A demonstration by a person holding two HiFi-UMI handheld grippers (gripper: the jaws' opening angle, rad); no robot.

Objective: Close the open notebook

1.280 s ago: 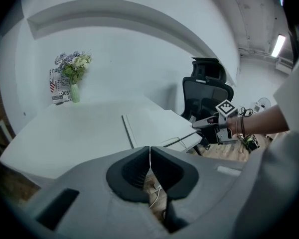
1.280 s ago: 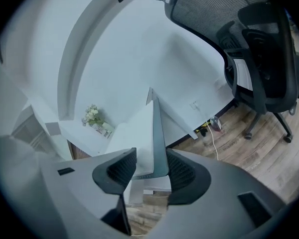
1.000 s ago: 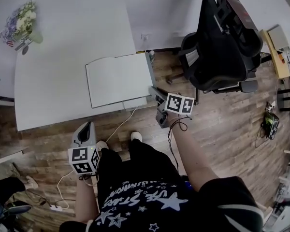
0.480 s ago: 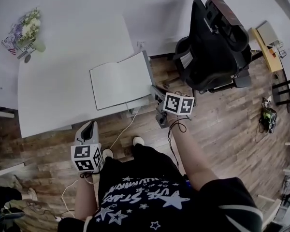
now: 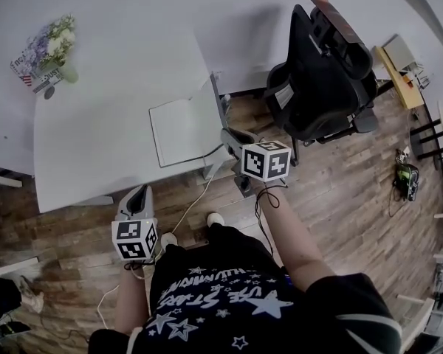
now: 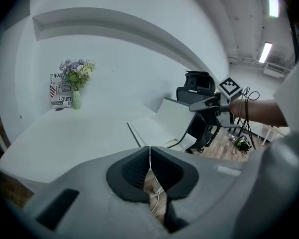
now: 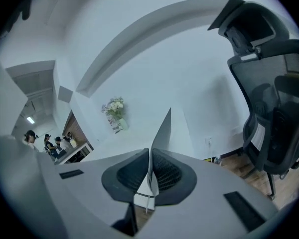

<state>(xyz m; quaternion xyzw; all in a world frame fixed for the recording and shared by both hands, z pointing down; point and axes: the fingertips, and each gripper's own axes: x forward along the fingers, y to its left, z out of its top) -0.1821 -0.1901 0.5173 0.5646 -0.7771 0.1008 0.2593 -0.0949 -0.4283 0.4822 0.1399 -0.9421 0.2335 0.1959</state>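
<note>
1 notebook (image 5: 179, 133), where does it lie?
On the white table (image 5: 96, 131), by its right edge. The left page lies flat; the right cover (image 5: 215, 98) stands almost upright.
What props it up?
The right gripper (image 5: 224, 134) — its jaws have just been closing and pinch the cover at its near end.
And the left gripper (image 5: 138, 194)?
Its 2 jaws are together on nothing; it hangs off the table's near edge, well apart from the notebook.
Further out?
A vase of flowers (image 5: 55, 49) at the far left — and a black office chair (image 5: 325, 80) on the right.
</note>
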